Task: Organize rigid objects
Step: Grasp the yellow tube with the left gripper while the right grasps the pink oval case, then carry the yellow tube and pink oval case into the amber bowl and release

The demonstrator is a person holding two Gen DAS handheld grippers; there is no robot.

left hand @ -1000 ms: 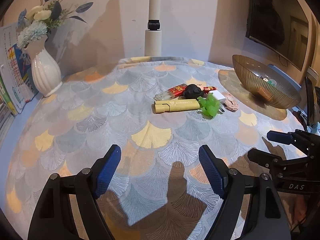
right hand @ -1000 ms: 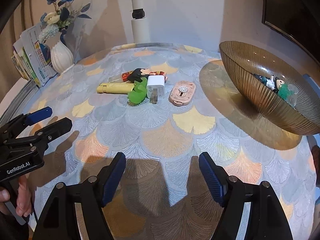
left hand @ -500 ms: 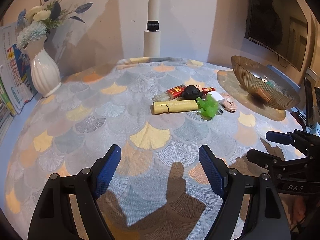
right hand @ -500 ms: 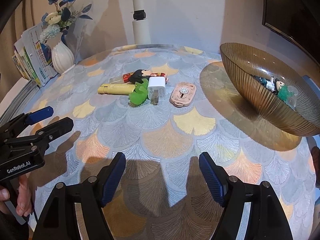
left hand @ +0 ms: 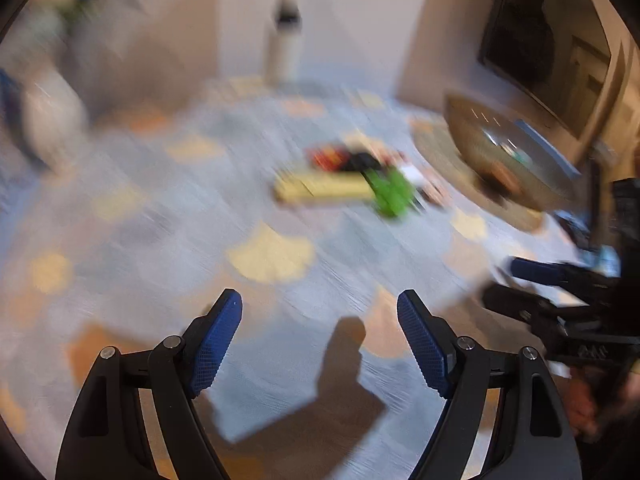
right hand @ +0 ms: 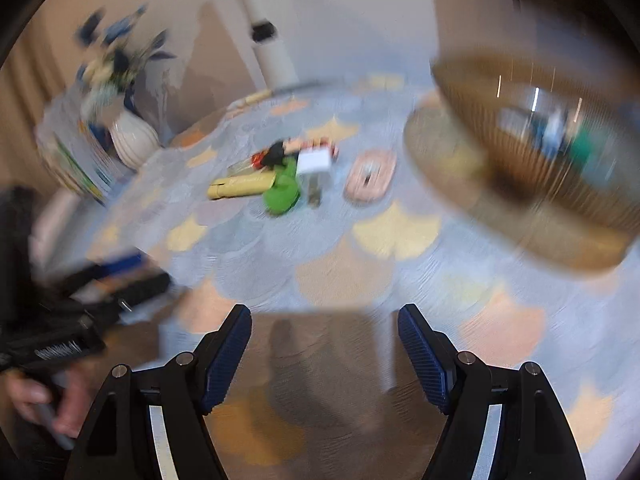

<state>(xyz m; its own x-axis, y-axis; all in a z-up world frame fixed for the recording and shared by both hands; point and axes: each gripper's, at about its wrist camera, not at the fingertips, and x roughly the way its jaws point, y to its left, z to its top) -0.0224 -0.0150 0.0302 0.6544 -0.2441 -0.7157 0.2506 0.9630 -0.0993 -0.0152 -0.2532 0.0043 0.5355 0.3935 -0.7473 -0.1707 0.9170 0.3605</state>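
Both views are motion-blurred. A cluster of small objects lies mid-table: a yellow bar (left hand: 326, 190), a green toy (left hand: 392, 192), a red item (left hand: 330, 158), a black item (left hand: 362, 160), a white charger (right hand: 315, 162) and a pink oval piece (right hand: 370, 174). A ribbed brown bowl (right hand: 532, 184) with small items inside stands at the right. My left gripper (left hand: 320, 320) is open and empty, well short of the cluster. My right gripper (right hand: 324, 336) is open and empty, also short of it. Each gripper shows in the other's view, the right (left hand: 552, 292) and the left (right hand: 120, 280).
A white vase (right hand: 134, 142) with flowers and a stack of papers (right hand: 72, 164) stand at the far left. A white post (left hand: 286, 50) rises behind the table. A dark screen (left hand: 544, 40) hangs on the right wall. The patterned tablecloth (left hand: 168, 240) covers the round table.
Both cameras are now moving fast and the views have blurred. The object cluster sits a little lower and larger in both views. Both grippers remain open.
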